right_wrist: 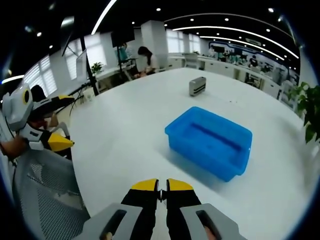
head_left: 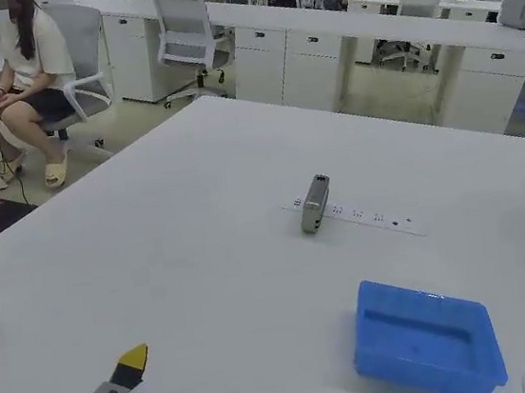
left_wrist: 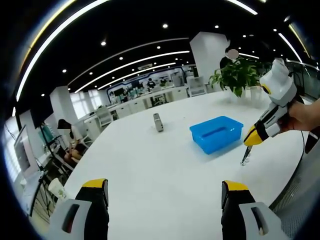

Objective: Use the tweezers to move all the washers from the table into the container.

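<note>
Holding my right gripper (right_wrist: 161, 186) squeezed tight on what looks like the thin tweezers (left_wrist: 244, 157), I have their tip pointing down at the white table (head_left: 203, 261) near the blue box (head_left: 412, 362). My left gripper (left_wrist: 165, 195) is wide open over the table with nothing in it. Past the box, a small grey block (head_left: 315, 202) stands next to a row of tiny specks (head_left: 365, 214) that may be the washers, but they are too small to tell.

Your open-plan office, white worktop (head_left: 203, 261).
Beyond your worktop's far edge stand white desks (head_left: 322, 55) and grey chairs (head_left: 186, 24); ceiling light strips (right_wrist: 104, 16) overhead, perhaps windows (right_wrist: 97, 52) behind.
</note>
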`<state>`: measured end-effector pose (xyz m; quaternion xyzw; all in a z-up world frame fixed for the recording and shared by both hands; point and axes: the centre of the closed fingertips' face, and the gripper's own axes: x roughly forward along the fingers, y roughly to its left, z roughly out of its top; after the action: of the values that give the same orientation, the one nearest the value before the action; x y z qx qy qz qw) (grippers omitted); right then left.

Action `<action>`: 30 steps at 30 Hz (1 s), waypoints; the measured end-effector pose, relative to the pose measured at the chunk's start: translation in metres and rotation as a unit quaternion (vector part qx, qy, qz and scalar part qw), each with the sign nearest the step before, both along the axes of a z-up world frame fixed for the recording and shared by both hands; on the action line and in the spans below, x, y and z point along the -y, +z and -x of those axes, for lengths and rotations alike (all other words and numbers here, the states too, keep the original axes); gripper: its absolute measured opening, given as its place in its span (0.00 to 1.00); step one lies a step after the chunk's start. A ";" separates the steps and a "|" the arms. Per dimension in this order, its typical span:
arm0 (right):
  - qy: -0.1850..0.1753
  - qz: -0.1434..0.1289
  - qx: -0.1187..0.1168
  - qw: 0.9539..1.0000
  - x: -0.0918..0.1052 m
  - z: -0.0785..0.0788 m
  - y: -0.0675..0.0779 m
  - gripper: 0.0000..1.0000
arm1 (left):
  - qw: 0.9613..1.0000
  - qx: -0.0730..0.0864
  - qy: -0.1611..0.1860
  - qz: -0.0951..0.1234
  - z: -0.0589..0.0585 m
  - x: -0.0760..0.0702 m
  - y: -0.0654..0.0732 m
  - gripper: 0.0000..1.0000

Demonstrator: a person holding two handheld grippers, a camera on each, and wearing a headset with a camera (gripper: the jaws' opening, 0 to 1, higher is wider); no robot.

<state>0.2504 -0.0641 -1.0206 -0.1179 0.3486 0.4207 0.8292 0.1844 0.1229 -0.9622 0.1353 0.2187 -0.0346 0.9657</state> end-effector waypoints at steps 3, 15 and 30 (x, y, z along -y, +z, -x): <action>0.003 0.008 0.002 1.000 0.002 0.000 0.000 0.02 | 1.000 0.000 0.000 0.000 0.000 0.000 0.000 0.96; 0.028 0.040 0.003 0.999 -0.011 -0.003 -0.003 0.01 | 1.000 -0.003 -0.001 -0.002 0.000 0.000 -0.001 0.96; 0.019 0.022 0.013 0.999 -0.004 -0.010 0.029 0.00 | 1.000 0.001 -0.003 0.001 0.000 0.001 0.000 0.96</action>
<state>0.2601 -0.0604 -0.9920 -0.1484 0.3452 0.4267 0.8226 0.1843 0.1219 -0.9622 0.1355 0.2175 -0.0373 0.9659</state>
